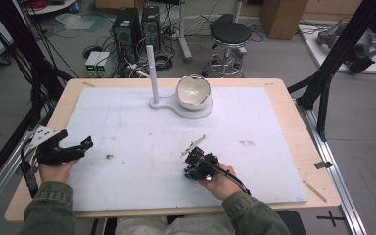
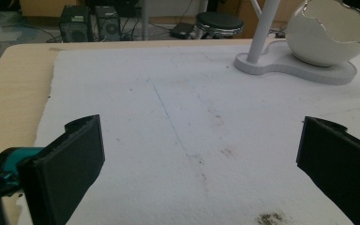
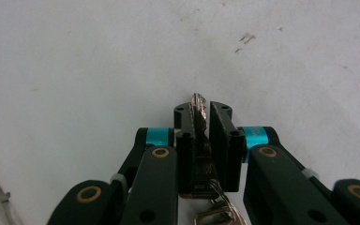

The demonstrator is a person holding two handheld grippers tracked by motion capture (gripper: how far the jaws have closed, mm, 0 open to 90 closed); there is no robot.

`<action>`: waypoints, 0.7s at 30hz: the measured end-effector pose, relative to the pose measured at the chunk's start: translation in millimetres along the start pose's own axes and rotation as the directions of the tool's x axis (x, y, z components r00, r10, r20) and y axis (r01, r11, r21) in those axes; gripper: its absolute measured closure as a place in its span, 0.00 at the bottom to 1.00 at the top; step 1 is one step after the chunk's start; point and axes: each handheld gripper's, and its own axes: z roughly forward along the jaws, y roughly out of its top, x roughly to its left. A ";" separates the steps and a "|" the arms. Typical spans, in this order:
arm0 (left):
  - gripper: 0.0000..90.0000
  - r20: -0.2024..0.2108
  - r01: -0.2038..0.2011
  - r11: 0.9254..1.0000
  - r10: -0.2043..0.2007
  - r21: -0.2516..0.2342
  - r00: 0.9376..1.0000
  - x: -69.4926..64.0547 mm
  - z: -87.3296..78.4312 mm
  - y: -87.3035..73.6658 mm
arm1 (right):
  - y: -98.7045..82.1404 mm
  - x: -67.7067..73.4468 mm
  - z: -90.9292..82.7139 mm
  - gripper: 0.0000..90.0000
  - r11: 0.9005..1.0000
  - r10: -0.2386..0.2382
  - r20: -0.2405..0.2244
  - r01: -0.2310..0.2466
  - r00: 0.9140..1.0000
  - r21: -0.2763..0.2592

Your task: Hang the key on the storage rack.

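right gripper (image 3: 200, 123): jaws clamped together on a key (image 3: 199, 110), blade standing on edge between the pads, tip poking out just past the jaw ends. a key ring (image 3: 215, 206) hangs at the back of the jaws toward the camera, so it's likely a small bunch, can't tell how many. in the high view this gripper (image 1: 196, 159) sits low over the white foam mat (image 1: 127, 127), near the person's edge, right of centre. whether the key is clear of the mat or touching it, can't tell

left gripper (image 2: 199, 154): jaws wide apart, nothing between them, just bare mat. in the high view it rests at the mat's left edge (image 1: 73, 147), hand under it, well apart from the right one

far side of the mat: white stand (image 1: 182, 106) with an upright post (image 1: 151, 73) and a cracked-egg-shaped bowl (image 1: 193, 91) sitting on its base. bowl looks empty as far as the high view shows. well apart from the key

progress, my read: pickup is done, grip looks firm and centred. carry and drop-off are left. stand is the only plausible target, either ring over the post or keys into the bowl, can't tell which from here. roughly a third in. left gripper idle, no role yet
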 end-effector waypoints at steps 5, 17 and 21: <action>0.02 0.001 0.001 1.000 -0.001 -0.001 1.000 0.1 0.1 0.0 | -0.7 -3.1 -4.8 0.90 0.999 0.012 -0.017 -0.013 1.000 -0.045; 0.02 0.001 0.000 1.000 0.000 -0.001 1.000 0.1 0.1 0.0 | -2.6 -7.4 -27.7 0.90 0.980 0.040 -0.062 -0.051 0.997 -0.192; 0.02 0.001 -0.001 1.000 0.001 -0.001 1.000 -0.1 0.3 0.0 | -4.0 -10.8 -37.1 0.90 0.963 0.061 -0.081 -0.080 0.995 -0.258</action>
